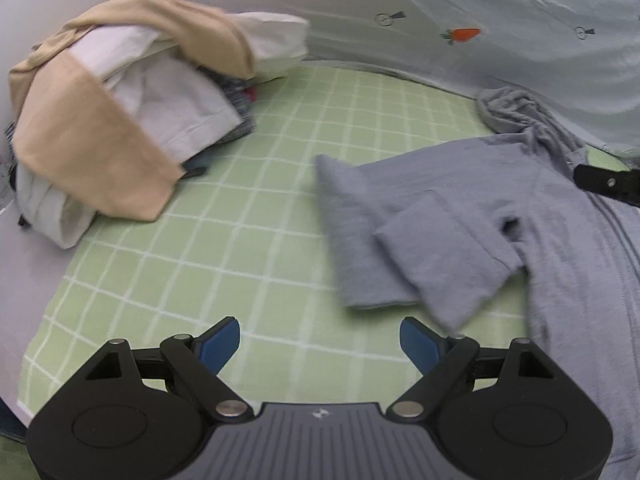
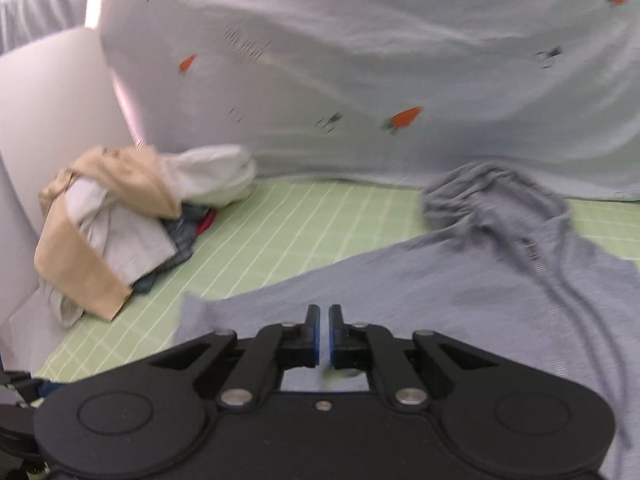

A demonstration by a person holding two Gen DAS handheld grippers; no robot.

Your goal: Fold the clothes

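Nearest, lower centre of left wrist view: left gripper (image 1: 320, 344), blue fingers (image 1: 219, 345) spread wide, nothing between them, poised over green checked sheet (image 1: 224, 240) of the bed.

Nearest, lower centre of right wrist view: right gripper (image 2: 324, 334), jaws drawn together to a sliver. Grey cloth directly beneath and around the tips; whether a fold is pinched between the pads cannot be told, edges blurred.

Task's thing: grey hooded jacket (image 1: 460, 216), right half of left wrist view, spread on the sheet, zip running down its right side, hood (image 1: 516, 112) bunched at upper right. One sleeve (image 1: 436, 256) doubled back across the body, cuff lying toward lower centre, just beyond the open left gripper.

Upper left of both views: heap of unfolded clothes (image 1: 108, 120), tan piece draped over white ones, dark fabric and a red scrap showing underneath. Well apart from the jacket.

Background: pale sheet with carrot print (image 1: 460, 35) hung behind the bed.

Step in hand, judged: folding the jacket's side panels inward. For a clean result: take fabric at hem and shoulder together, lift only enough to clear the sheet, carry the edge parallel to the zip, lay down flat before letting go, keep the doubled sleeve from sliding out.
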